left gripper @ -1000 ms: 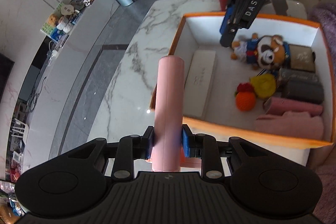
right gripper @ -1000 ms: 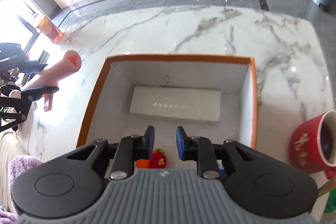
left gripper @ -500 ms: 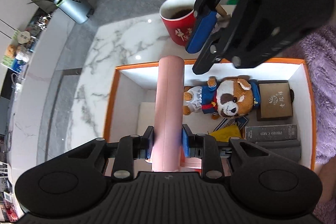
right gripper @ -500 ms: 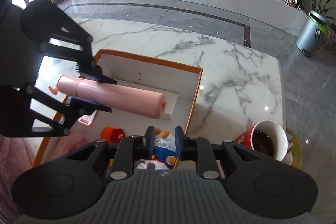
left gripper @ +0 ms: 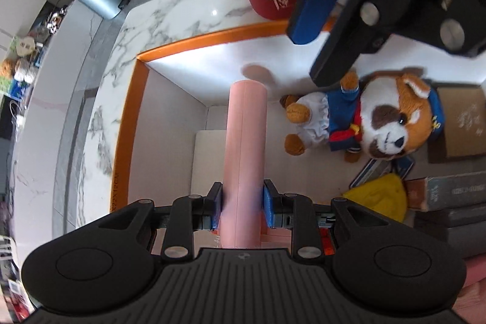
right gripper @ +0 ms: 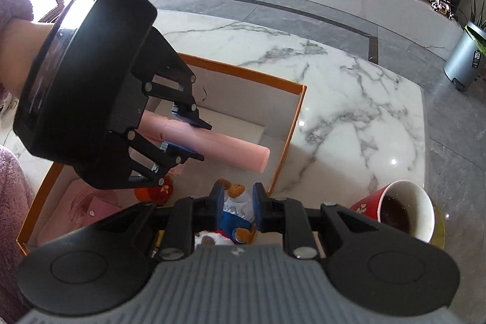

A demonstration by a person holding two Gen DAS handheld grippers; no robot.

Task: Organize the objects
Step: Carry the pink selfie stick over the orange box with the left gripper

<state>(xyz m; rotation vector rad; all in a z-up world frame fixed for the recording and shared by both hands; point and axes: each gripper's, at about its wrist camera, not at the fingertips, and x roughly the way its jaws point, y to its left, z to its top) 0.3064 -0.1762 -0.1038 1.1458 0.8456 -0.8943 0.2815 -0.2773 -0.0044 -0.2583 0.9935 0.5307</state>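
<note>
My left gripper (left gripper: 242,199) is shut on a long pink tube (left gripper: 245,141) and holds it level inside the orange-rimmed white box (left gripper: 133,117), above a flat white carton (left gripper: 208,160). The tube (right gripper: 218,146) and left gripper (right gripper: 194,138) also show in the right wrist view. My right gripper (right gripper: 237,199) is open and empty, hovering over a plush dog in a blue suit (right gripper: 235,208) at the box's near corner. The plush dog (left gripper: 370,123) lies in the box to the tube's right.
A red mug of dark drink (right gripper: 401,208) stands on the marble table (right gripper: 349,99) just outside the box. The box also holds a yellow plush (left gripper: 382,196), dark flat boxes (left gripper: 449,193), an orange toy (right gripper: 152,190) and pink folded items (right gripper: 88,205).
My left gripper has carried the pink tube from beside the box to deep inside it, lower over the white carton. My right gripper has drawn back over the plush dog.
</note>
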